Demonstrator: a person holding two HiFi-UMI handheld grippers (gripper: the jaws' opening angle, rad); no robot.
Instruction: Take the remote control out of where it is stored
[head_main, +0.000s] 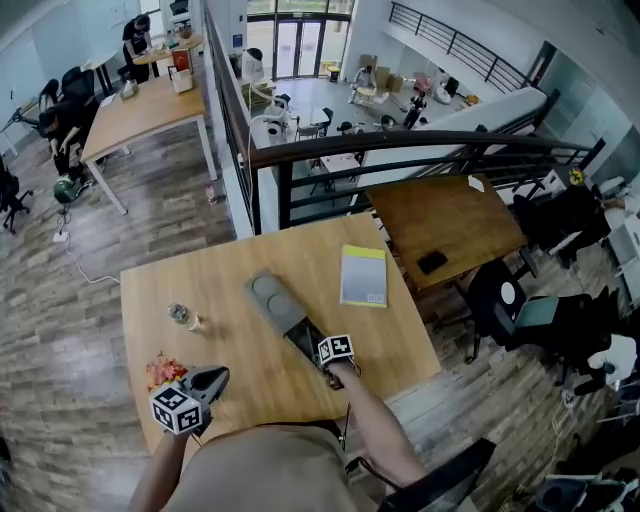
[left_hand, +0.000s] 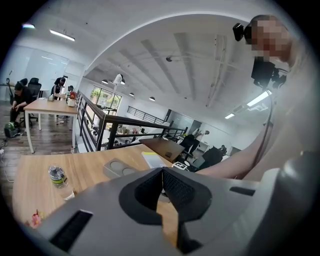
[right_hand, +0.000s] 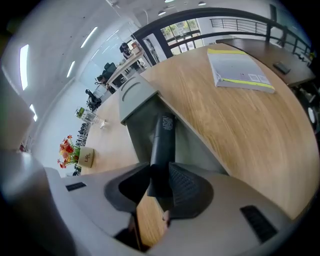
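The ribbed black pads of the right claw (right_hand: 160, 187) are closed on the near end of the slim, matte black remote control (right_hand: 164, 140). The remote control is lodged lengthwise in the open end of a long grey box-shaped holder (right_hand: 137, 95), which is laid flat on the pale wood-grain worktop (right_hand: 225, 125). The left claw (left_hand: 162, 172) is held shut and empty over the worktop's near corner, and farther off a thin yellow-edged book (right_hand: 240, 72) is laid flat, apart from the holder.

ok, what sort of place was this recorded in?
Probably an open-plan office or lab on a mezzanine: a black railing overlooks a lower floor with desks, and up here stand a long wooden worktable and an office chair.
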